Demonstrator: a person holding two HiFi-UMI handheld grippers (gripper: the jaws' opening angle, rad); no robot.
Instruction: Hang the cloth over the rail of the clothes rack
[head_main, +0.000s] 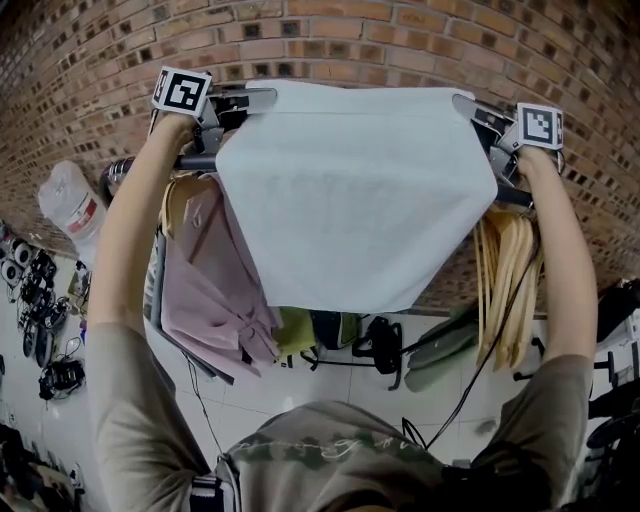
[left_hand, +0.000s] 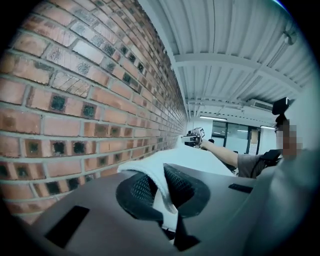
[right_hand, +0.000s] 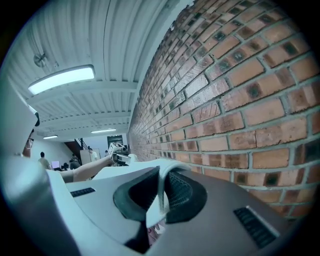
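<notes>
Pinches one corner of cloth (head_main: 350, 190) shut in left tongs (head_main: 263, 100) | clamps opposite corner in right tongs (head_main: 466, 104) | spreads it wide across rail (head_main: 195, 161), likely for an even drape

I see the cloth (head_main: 355, 200) stretched from left gripper (head_main: 258, 101) at ten to right gripper (head_main: 468, 106) at two, before the rail (head_main: 196, 161).

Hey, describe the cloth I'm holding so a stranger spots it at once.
Find the brick wall, then the rail in front of it. The cloth is the white sheet stretched along that rail, top corners pinched by the left claw and right claw. Unlike the pink garment and wooden hangers below, it is spread flat.
</notes>
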